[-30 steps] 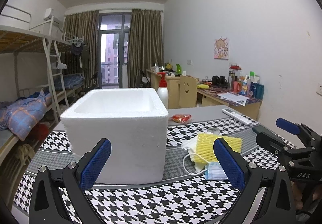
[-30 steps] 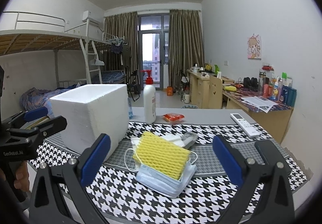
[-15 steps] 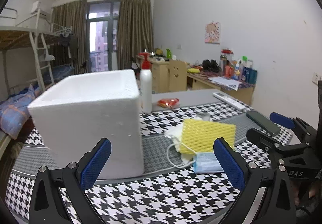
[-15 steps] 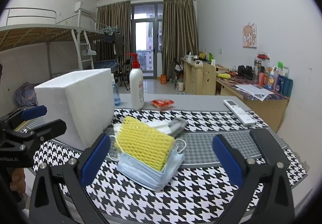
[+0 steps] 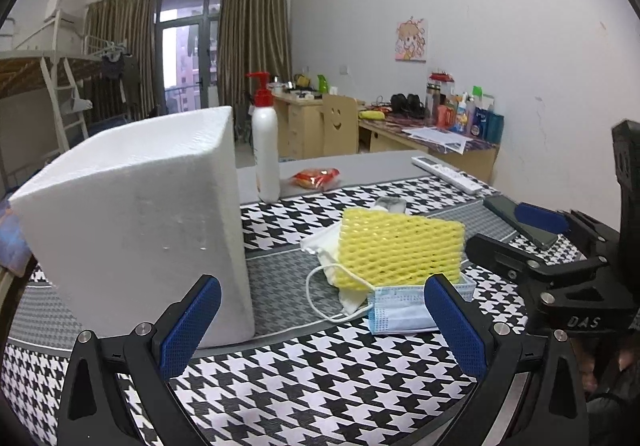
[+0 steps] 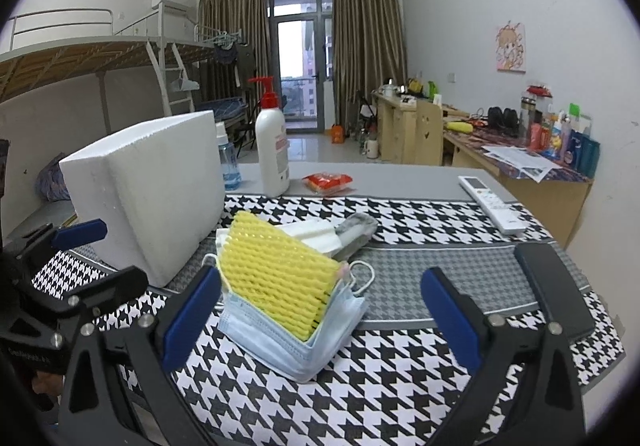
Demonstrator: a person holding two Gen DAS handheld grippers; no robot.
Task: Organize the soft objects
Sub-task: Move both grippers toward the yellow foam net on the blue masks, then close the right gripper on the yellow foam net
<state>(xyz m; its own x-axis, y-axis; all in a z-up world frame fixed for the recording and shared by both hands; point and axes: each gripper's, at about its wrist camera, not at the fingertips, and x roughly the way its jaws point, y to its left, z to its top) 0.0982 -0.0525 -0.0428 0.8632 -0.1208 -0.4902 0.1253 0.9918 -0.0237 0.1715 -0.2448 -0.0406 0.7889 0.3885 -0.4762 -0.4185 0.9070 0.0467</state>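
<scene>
A yellow foam net [image 6: 276, 272] lies on top of a stack of blue face masks [image 6: 296, 338] in the middle of the houndstooth table mat [image 6: 400, 398], with white folded pieces and a grey cloth [image 6: 356, 230] just behind it. The pile sits just right of a white foam box [image 5: 136, 213], apart from its wall. The right gripper [image 6: 320, 322] hovers low before the pile, jaws spread wide and empty, the masks between its blue pads. The left gripper [image 5: 320, 326] faces the gap between box and pile, jaws also wide and empty. Behind stand a white pump bottle [image 6: 273, 149], a red packet [image 6: 328, 181] and a remote [image 6: 490, 203]; a phone [image 6: 554, 288] lies at right.
</scene>
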